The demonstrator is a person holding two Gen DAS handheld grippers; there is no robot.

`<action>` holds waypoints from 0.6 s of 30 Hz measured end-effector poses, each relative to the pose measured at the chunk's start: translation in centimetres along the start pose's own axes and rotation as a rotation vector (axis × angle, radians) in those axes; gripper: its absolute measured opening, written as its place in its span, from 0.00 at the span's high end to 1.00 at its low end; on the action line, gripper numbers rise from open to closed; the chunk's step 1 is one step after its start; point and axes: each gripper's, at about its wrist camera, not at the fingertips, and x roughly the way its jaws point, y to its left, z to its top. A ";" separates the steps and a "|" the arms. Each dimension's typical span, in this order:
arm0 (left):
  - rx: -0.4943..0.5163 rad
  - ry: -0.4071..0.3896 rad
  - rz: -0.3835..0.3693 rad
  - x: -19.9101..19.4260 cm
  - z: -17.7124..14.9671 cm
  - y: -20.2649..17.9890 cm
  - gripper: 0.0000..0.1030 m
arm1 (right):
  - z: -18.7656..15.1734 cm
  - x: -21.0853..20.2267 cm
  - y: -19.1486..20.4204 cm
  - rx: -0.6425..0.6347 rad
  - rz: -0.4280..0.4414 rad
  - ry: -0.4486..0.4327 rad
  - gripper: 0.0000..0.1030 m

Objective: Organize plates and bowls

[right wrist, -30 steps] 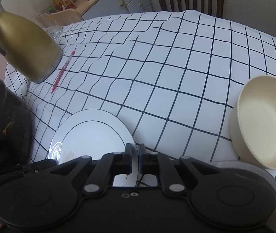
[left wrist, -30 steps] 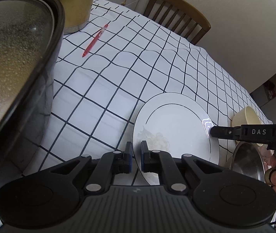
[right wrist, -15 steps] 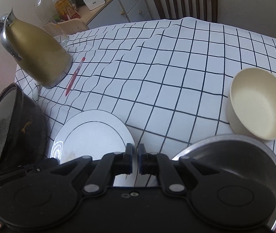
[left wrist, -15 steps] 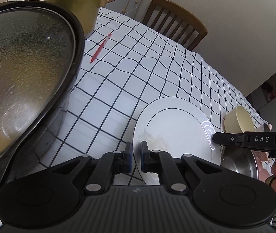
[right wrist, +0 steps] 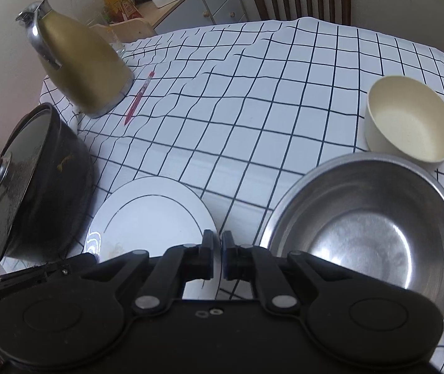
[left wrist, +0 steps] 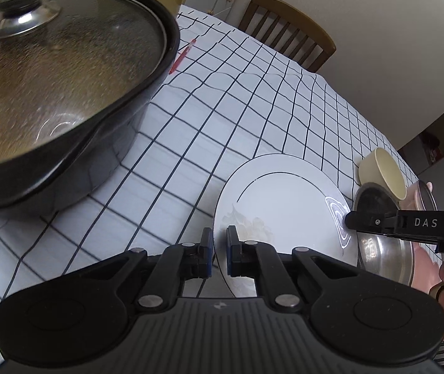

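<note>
A: What is the white plate [left wrist: 281,199] like?

B: Round, glossy and thin, with one fine dark ring inside the rim and a faint pale smear near its 6 o'clock edge. In the left view it fills the lower middle, above the checked cloth on the surface [left wrist: 240,99].

A: And the claws?

B: The left claw [left wrist: 219,251] is pinched tight on the plate's near rim, its blue-padded tips either side of the edge. The right claw [right wrist: 217,254] is clamped the same way on the opposite rim, at 3 o'clock in the left view.

A: What sits nearby?

B: A shiny steel bowl [right wrist: 368,227], deep and round, at 3 o'clock of the plate in the right view. Beyond it, at 1 o'clock, is a matte cream bowl [right wrist: 409,124]. At 9 o'clock stands a black pot [right wrist: 37,184] under a speckled glass lid with a metal knob. A gold jug [right wrist: 81,62] with a chrome spout and a red pen [right wrist: 139,98] lie at 11 o'clock.
</note>
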 end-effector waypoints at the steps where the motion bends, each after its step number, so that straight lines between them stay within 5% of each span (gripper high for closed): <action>1: 0.000 -0.001 0.003 -0.2 -0.3 0.0 0.93 | -0.4 -0.1 0.1 -0.001 0.001 -0.001 0.94; 18: 0.028 0.013 -0.005 -3.7 -6.6 -1.4 0.93 | -7.1 -3.9 -0.2 0.016 -0.020 -0.017 0.94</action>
